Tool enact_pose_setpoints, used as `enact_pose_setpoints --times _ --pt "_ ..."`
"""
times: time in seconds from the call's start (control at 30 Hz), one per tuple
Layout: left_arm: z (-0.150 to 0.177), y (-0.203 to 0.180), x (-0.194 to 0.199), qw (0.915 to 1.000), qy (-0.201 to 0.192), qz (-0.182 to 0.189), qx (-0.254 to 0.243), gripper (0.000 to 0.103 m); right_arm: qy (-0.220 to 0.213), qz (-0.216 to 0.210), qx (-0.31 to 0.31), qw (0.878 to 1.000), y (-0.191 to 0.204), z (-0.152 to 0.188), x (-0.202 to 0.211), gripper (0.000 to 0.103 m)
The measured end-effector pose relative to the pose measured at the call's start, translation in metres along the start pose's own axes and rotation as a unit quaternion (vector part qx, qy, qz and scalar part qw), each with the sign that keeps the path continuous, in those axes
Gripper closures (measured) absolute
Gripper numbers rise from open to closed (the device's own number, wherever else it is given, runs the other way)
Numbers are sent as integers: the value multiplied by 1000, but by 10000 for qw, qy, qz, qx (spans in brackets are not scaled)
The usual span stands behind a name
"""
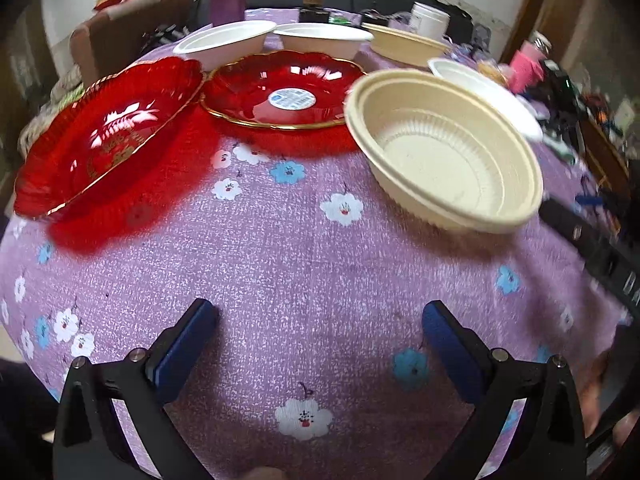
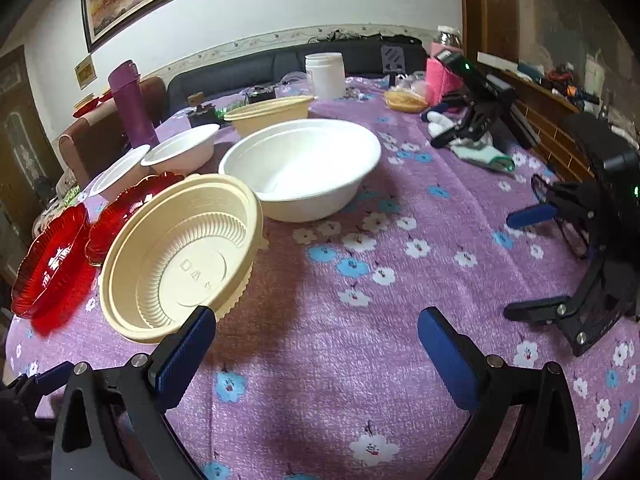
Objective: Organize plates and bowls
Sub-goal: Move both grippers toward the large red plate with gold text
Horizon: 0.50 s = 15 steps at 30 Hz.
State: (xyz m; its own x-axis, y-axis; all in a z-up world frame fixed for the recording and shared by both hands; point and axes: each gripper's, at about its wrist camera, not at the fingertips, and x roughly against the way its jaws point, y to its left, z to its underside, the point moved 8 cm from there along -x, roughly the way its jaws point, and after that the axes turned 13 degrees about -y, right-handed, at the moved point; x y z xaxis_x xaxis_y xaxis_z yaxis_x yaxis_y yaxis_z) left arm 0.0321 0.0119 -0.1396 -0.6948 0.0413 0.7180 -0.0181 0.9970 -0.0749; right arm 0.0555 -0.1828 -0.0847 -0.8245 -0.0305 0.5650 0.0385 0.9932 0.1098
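Nearest in the left wrist view, my left gripper (image 1: pixel 320 344) has its blue fingers spread wide over bare purple floral tablecloth (image 1: pixel 304 248), holding nothing. Beyond it, the near red plate (image 1: pixel 108 140) sits at the left, apparently tilted or nested on another red piece; I cannot tell which. The second red plate (image 1: pixel 280 92), with a sticker in its middle, lies just beside it. To the right a cream bowl (image 1: pixel 444 148) shows a doubled rim, so I judge two are already nested. Farther back stand two small white bowls (image 1: pixel 224 42), another cream bowl (image 1: pixel 408 46) and part of a large white bowl (image 1: pixel 484 92).

Closest in the right wrist view, my right gripper (image 2: pixel 316 344) is likewise wide open and empty, its left finger just beside the cream bowl (image 2: pixel 180 256). The large white bowl (image 2: pixel 300 168) sits behind it, well apart from the small white ones. A spare black gripper device (image 2: pixel 580 264) lies on the cloth at the right.

My reading: sorting has barely begun. White bowls remain unstacked, cream bowls are in two places, and the red plates lie side by side.
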Motion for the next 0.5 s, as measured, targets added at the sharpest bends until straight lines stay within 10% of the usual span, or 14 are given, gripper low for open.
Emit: enact_pose_setpoints --times 0.33,0.5 --pt "9 -2 14 9985 109 330 -413 0 -165 -22 -158 9997 2 -26 0 1" --pt "-23 40 56 9957 -681 598 183 0 -298 -293 -87 9991 26 -42 6 1"
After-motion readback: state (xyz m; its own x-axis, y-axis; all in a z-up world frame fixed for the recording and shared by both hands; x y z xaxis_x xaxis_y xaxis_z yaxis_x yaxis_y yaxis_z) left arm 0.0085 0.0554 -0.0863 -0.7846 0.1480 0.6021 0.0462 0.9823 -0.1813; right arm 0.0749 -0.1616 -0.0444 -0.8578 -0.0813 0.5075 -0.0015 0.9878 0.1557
